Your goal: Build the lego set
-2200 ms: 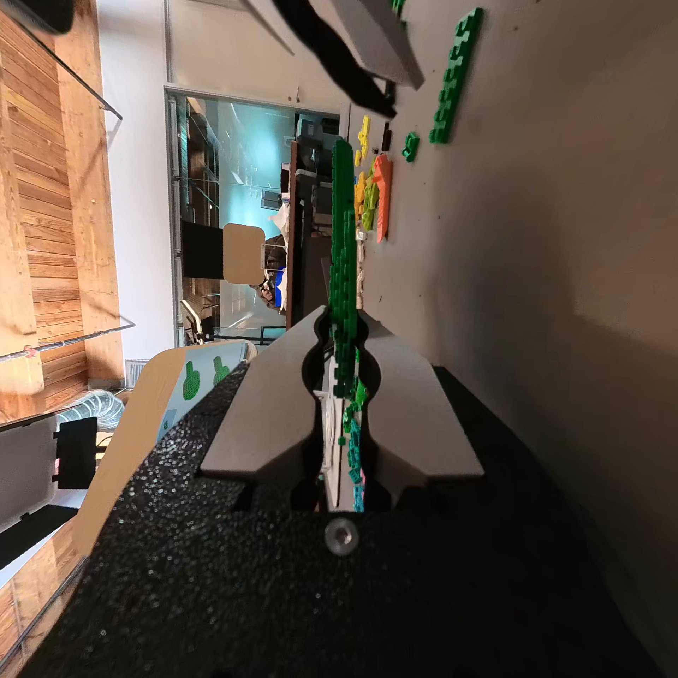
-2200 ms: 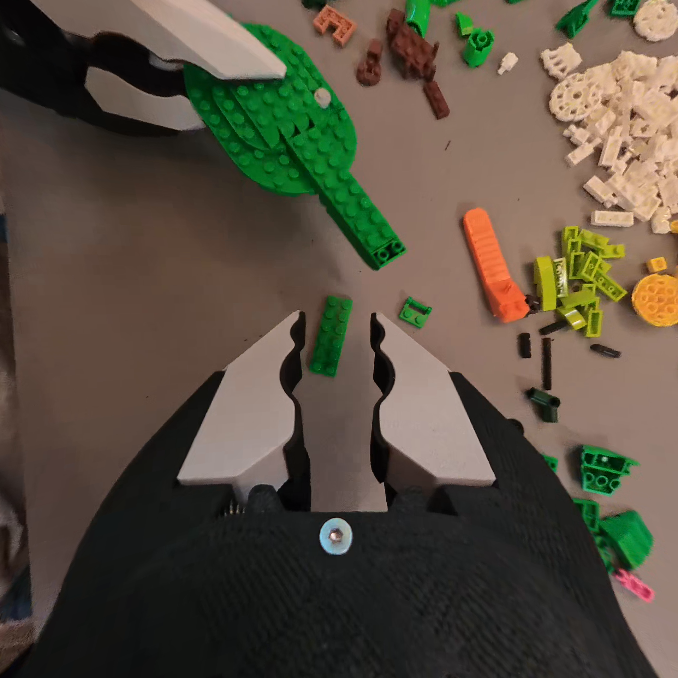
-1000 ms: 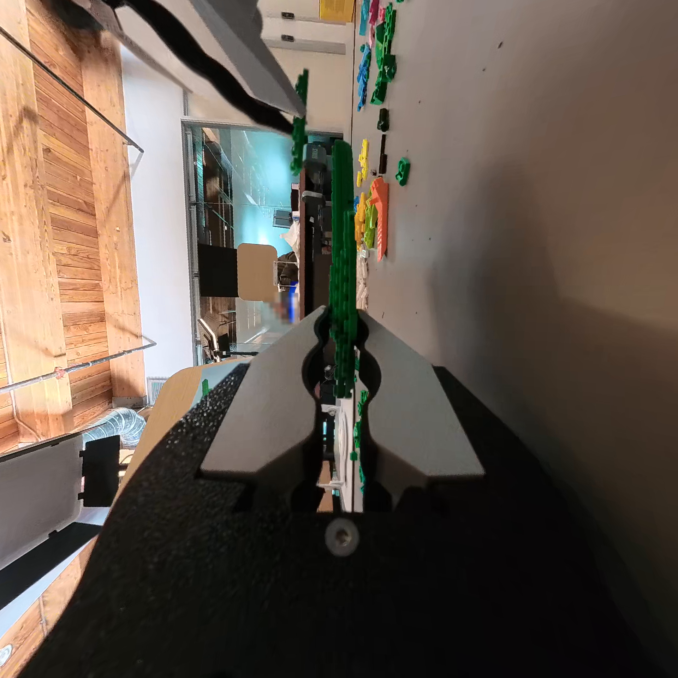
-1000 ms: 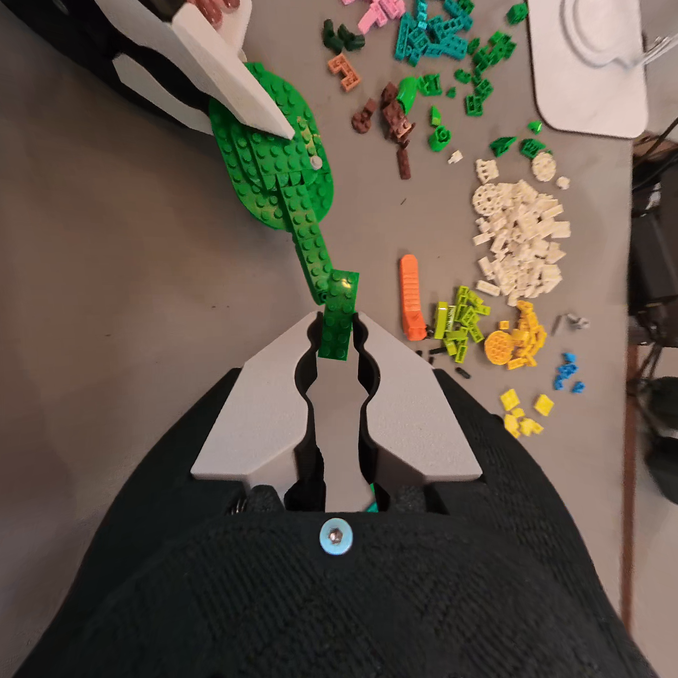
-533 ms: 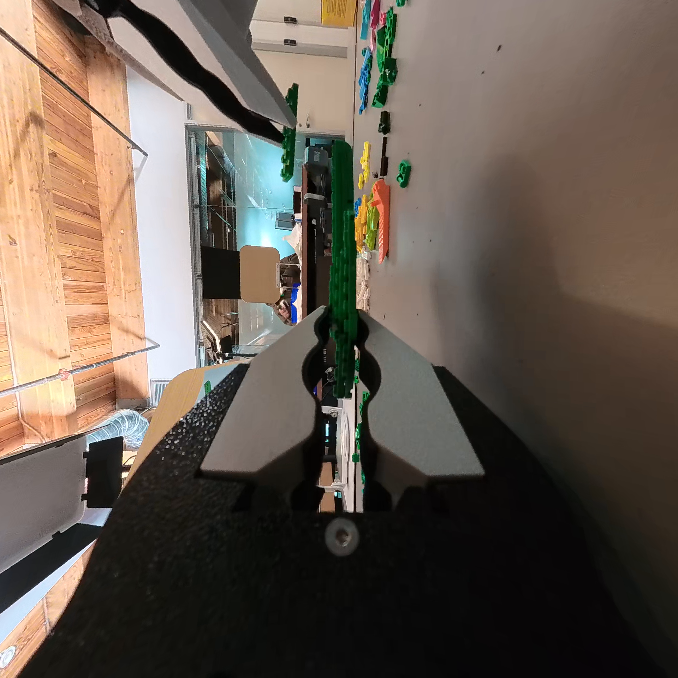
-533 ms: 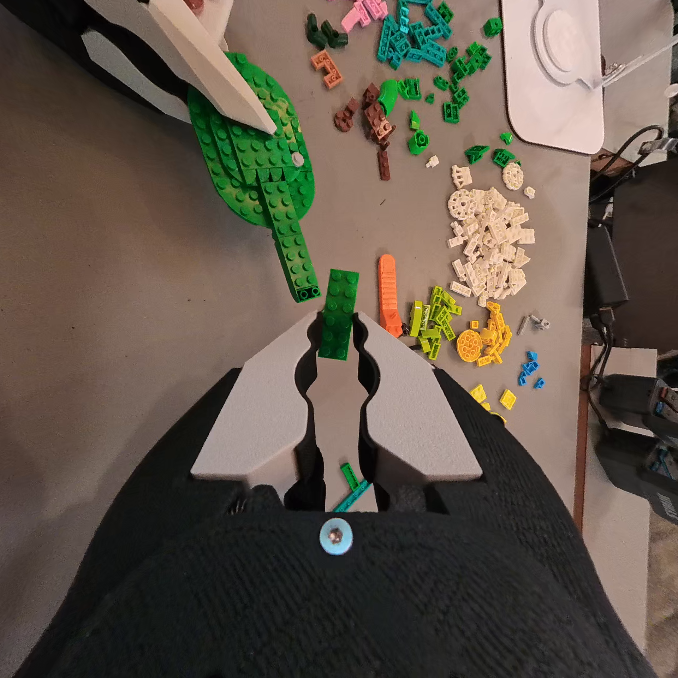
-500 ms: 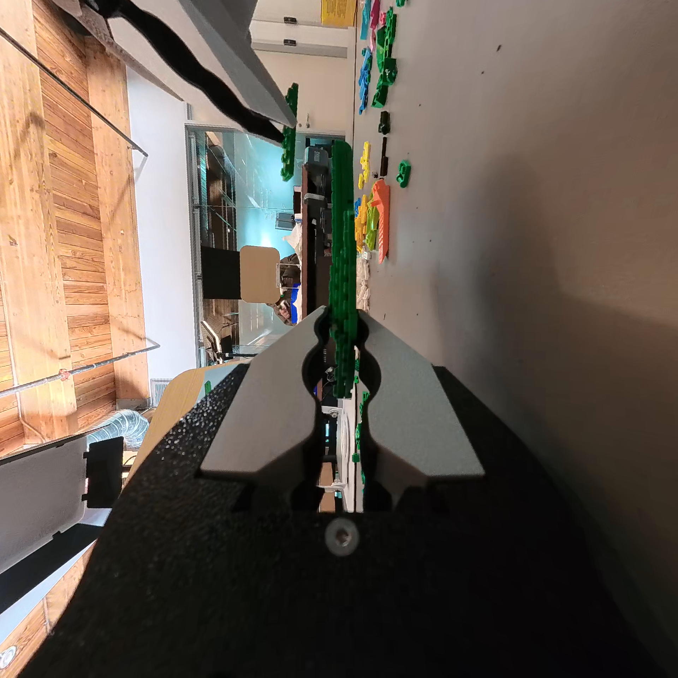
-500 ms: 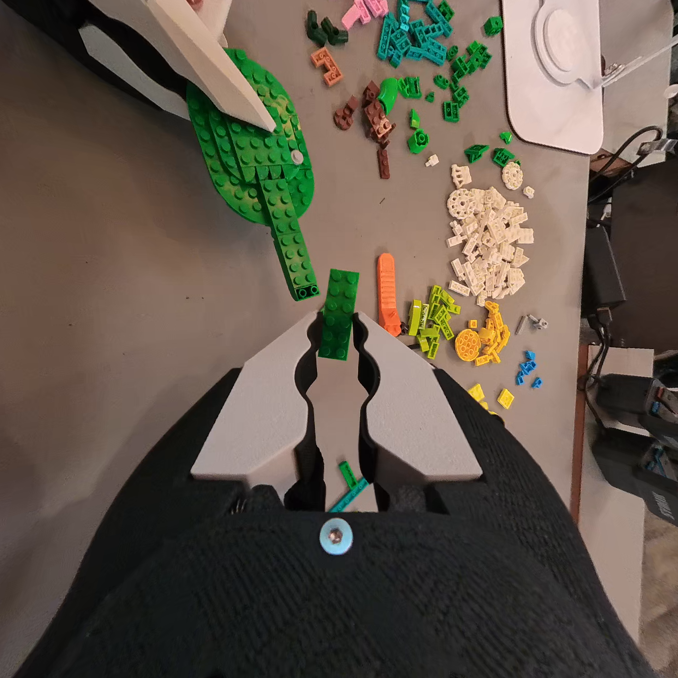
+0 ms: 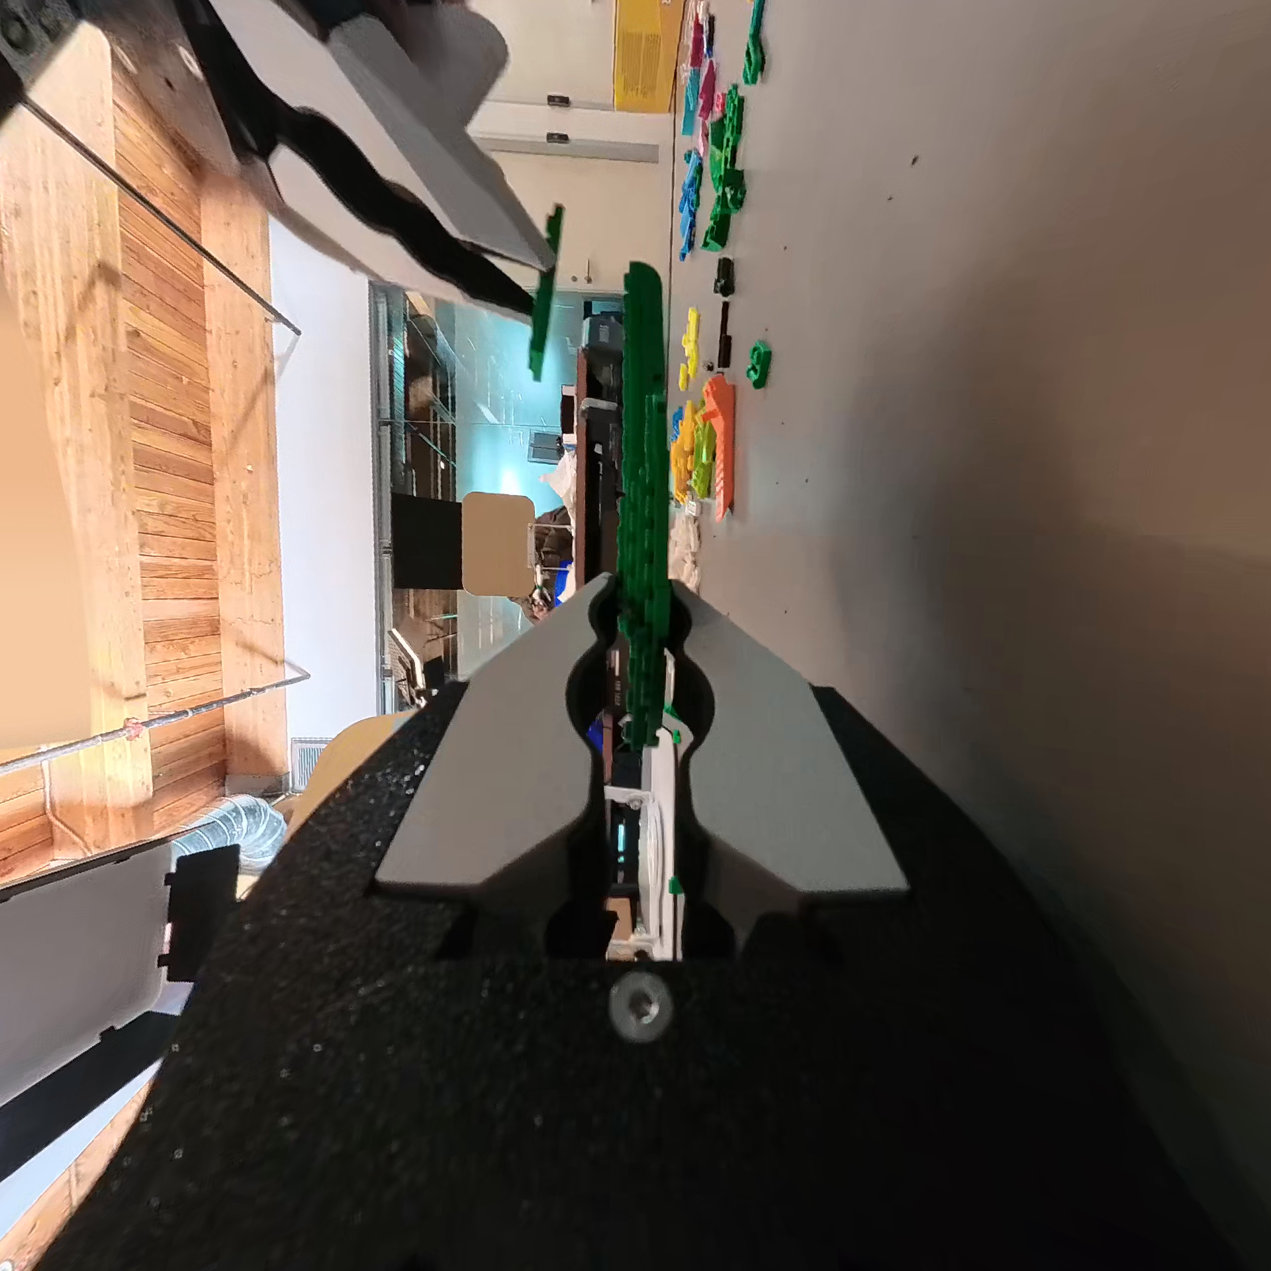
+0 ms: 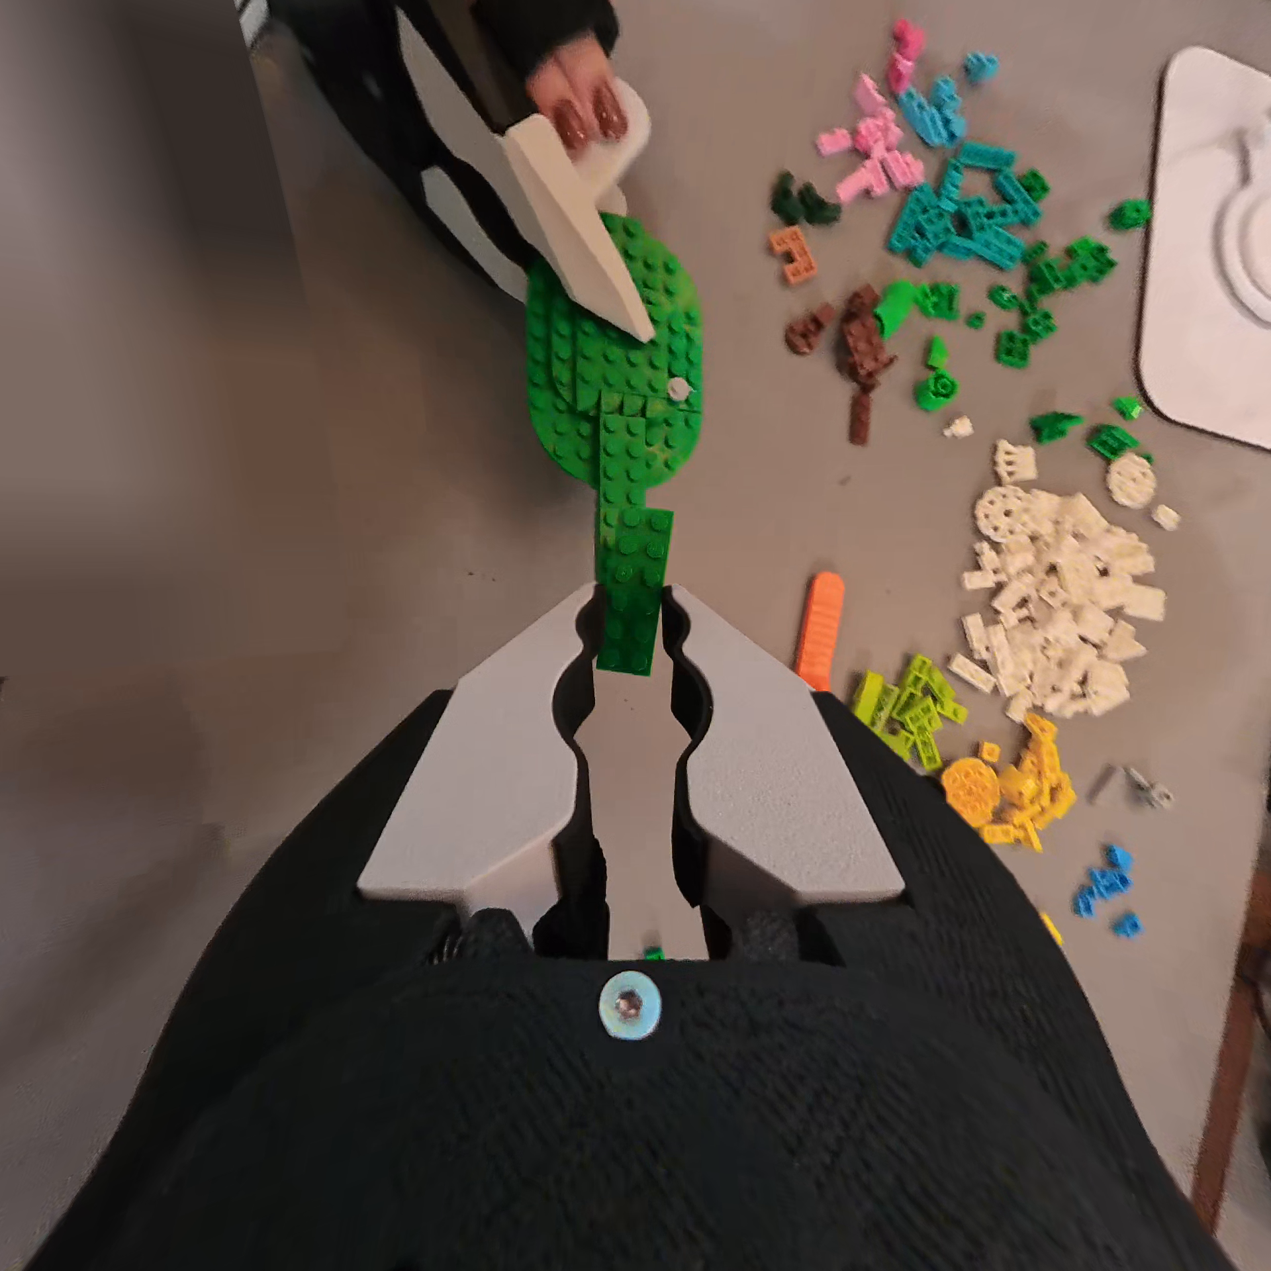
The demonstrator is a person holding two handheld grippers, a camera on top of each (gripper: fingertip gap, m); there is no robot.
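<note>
**Two grippers, both clamped on green brick pieces above the table**

We are holding a gripper in each hand over a grey table [image 10: 206,481]. Our right gripper [image 10: 627,597] is pinching a small green plate [image 10: 633,591] by its long edges, both fingers pressing on it, studs facing up. The far end of that plate is overlapping the narrow stem of a larger green leaf-shaped build [image 10: 615,357]; we cannot tell if the two are touching or just stacked in view.

Our left gripper [image 9: 643,595] is clamping the leaf-shaped build [image 9: 644,481] edge-on, fingers closed on its two faces near the rounded end. In the right wrist view the left gripper [image 10: 605,296] is coming in from the upper left, one pale finger lying across the top of the leaf, with a hand [image 10: 584,110] on it. In the left wrist view the right gripper [image 9: 543,275] is showing at upper left with the small green plate [image 9: 545,296] seen edge-on, just beside the leaf build.

Loose bricks are lying on the table to the right: an orange brick separator [image 10: 818,629] just beside our right fingers, lime pieces [image 10: 908,708], a white pile [image 10: 1059,584], yellow pieces [image 10: 1011,791], blue bits [image 10: 1107,887], brown pieces [image 10: 853,344], teal pieces [image 10: 963,213], pink pieces [image 10: 873,151]. A white pad [image 10: 1210,241] is sitting at the far right edge.
</note>
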